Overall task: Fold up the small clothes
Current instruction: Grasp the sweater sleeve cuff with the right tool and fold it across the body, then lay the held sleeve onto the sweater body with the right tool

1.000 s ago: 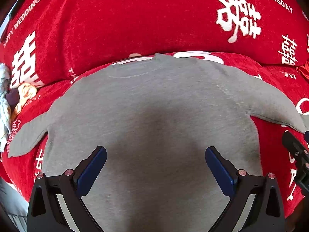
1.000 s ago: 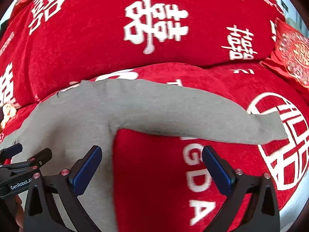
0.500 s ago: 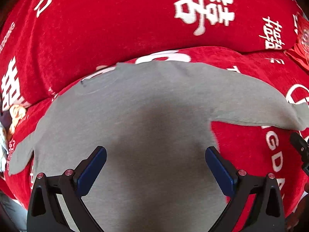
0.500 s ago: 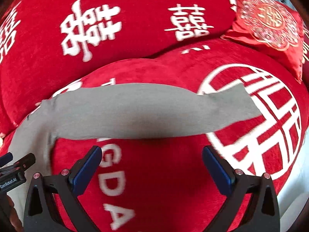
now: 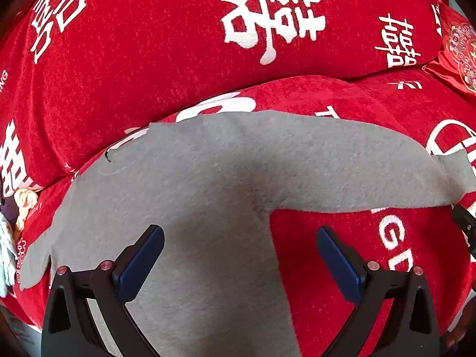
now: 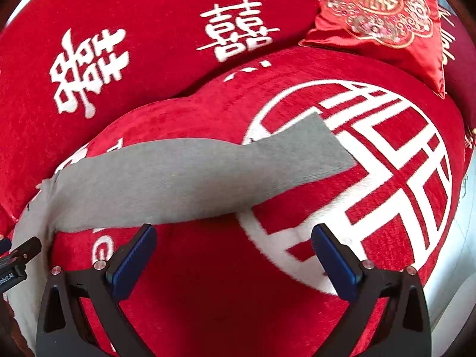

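A small grey long-sleeved top (image 5: 190, 196) lies flat on a red sofa seat (image 5: 342, 98), sleeves spread to both sides. My left gripper (image 5: 238, 264) is open and empty, above the top's right side by the armpit. In the right wrist view the top's right sleeve (image 6: 190, 178) stretches out to its cuff (image 6: 324, 148). My right gripper (image 6: 233, 263) is open and empty, over the red seat just in front of that sleeve. The left gripper's tip (image 6: 20, 253) shows at the left edge of the right wrist view.
The red backrest (image 5: 178, 44) with white characters rises behind the top. A red embroidered cushion (image 6: 377, 15) leans at the back right. A pile of light clothes (image 5: 12, 223) lies at the far left. The seat's right edge (image 6: 458, 238) drops off to a pale floor.
Both grippers have swung to the right. The left one went from the middle of the top to its right side. The right one went from the armpit out along the sleeve. Both stayed open.
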The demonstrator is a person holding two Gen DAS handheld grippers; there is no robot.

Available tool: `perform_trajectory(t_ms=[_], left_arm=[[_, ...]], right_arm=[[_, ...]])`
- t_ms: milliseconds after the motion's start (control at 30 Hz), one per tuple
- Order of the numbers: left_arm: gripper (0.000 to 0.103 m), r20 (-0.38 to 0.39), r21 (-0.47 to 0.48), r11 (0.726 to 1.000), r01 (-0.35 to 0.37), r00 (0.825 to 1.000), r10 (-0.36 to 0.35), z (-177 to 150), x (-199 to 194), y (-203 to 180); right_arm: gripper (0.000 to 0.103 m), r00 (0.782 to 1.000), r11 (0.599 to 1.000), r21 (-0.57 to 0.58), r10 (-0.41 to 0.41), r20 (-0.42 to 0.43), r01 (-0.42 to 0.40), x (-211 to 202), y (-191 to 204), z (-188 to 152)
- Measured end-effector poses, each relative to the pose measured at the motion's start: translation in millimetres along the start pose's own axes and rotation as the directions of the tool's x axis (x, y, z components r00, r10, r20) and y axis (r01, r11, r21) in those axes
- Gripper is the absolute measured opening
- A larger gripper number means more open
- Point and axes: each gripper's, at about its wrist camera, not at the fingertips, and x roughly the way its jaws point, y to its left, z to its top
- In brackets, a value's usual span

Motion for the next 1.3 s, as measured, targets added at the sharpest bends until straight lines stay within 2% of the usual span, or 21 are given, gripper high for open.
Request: perform_trajectory(t_ms=[200,333,433,533,633,667,733,800,867,933,1000,1100,1233,1300], left_arm=[[0.102,0.0,0.022,1.0,-0.009,1.0,0.009,8,7,-14],[0.102,-0.012,0.026,1.0,-0.016,1.0,0.016,13,16,-20],[0.102,-0.023,0.025,1.0,-0.018,1.0,0.018,15,22,-21],[0.102,-0.03,0.025,0.999,-0.022,0.999,0.023,17,27,-22],[0.102,-0.043,0.014,1.0,-0.023,0.999,0.024,21,35,-21],[0.102,-0.046,0.009,1.0,-0.02,0.999,0.021,21,37,-20],[0.102,-0.047,0.0,1.0,-0.012,0.999,0.012,22,41,-18],[0.102,-0.045,-0.016,1.0,-0.013,0.999,0.012,25,45,-13],[0.102,-0.047,-0.051,0.999,-0.016,0.999,0.013,29,48,-5],[0.102,-0.051,-0.094,0.996,-0.012,0.999,0.007,34,53,4],[0.102,-0.067,-0.115,0.993,-0.01,0.998,0.002,37,60,9],[0.102,-0.112,-0.11,0.994,-0.019,0.994,0.007,38,77,9],[0.102,-0.098,-0.089,0.996,-0.014,0.995,0.005,37,79,6],[0.102,-0.103,-0.091,0.996,0.008,0.994,-0.017,39,74,11]], right_arm=[[0.103,0.998,0.997,0.052,0.061,0.008,-0.061,10,-24,6],[0.103,0.989,0.983,0.112,0.149,-0.001,-0.148,24,-36,12],[0.102,0.972,0.962,0.146,0.233,-0.01,-0.229,36,-41,16],[0.093,0.959,0.946,0.171,0.283,-0.017,-0.276,50,-42,17],[0.089,0.955,0.94,0.193,0.294,-0.035,-0.282,69,-42,22],[0.083,0.955,0.937,0.208,0.294,-0.035,-0.28,75,-43,25],[0.079,0.951,0.929,0.222,0.309,-0.018,-0.297,78,-45,31],[0.062,0.95,0.926,0.225,0.311,-0.005,-0.302,81,-47,39],[0.006,0.951,0.927,0.235,0.307,-0.027,-0.292,89,-51,45],[0.005,0.951,0.92,0.265,0.308,-0.029,-0.289,92,-61,47],[0.005,0.953,0.921,0.248,0.298,0.048,-0.3,75,-65,47],[0.005,0.964,0.943,0.204,0.25,0.093,-0.264,59,-60,46],[0.005,0.979,0.966,0.164,0.192,0.075,-0.202,58,-51,48],[0.005,0.979,0.967,0.158,0.189,0.08,-0.199,53,-50,50]])
